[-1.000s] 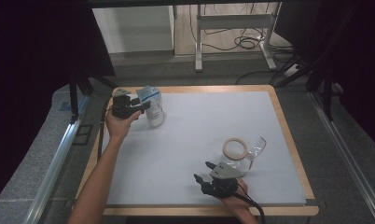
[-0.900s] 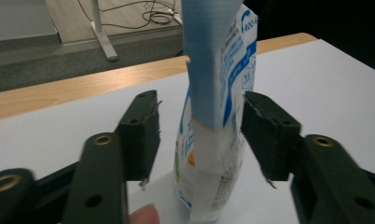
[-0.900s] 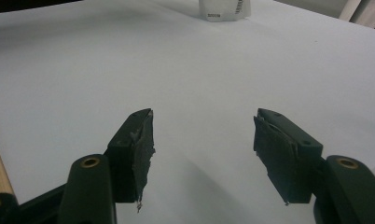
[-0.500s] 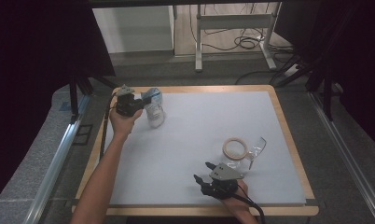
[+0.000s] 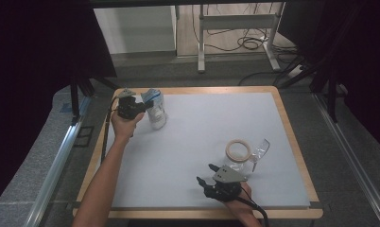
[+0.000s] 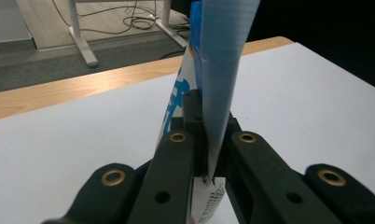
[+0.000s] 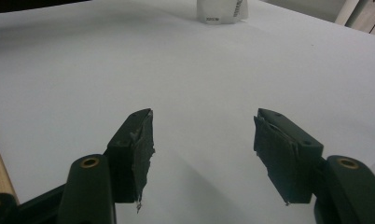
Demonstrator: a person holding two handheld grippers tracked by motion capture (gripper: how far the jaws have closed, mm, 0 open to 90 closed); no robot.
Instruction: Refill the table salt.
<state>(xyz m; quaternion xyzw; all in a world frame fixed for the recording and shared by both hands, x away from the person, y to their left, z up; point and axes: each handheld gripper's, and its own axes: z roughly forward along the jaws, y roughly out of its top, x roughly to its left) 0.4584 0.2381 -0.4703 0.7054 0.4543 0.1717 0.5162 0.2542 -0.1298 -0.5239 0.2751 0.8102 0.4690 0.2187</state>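
A white mat point(image 5: 197, 142) covers the table point(image 5: 292, 142), whose pale wooden rim frames it on every side in the high view. Near the mat's far left corner stands a pouch point(image 5: 156, 109), a soft white stand-up bag with a blue top part and blue print on its side. In the left gripper view the pouch point(image 6: 213, 88) shows its top as a flattened blue flap that narrows downward, above a white body with blue lettering and a block of small black print low on it.

The left gripper point(image 5: 140, 105) is held at that pouch, just beside its top edge. Its jaws have just been closing, and in the left gripper view they meet on the thin blue flap, which is pinched between them, so the left gripper point(image 6: 206, 158) grips the pouch by its top.

The right gripper point(image 5: 211, 172) sits near the mat's near edge, well apart from the pouch. In the right gripper view its two black jaws stand wide apart over bare white mat with nothing between them, and the right gripper point(image 7: 202, 144) faces the pouch point(image 7: 222, 10) far off.

Just beyond the right gripper lies a roll of tape point(image 5: 238, 151), tan and ring-shaped, resting on a clear plastic item point(image 5: 260, 150) whose exact kind I cannot tell.
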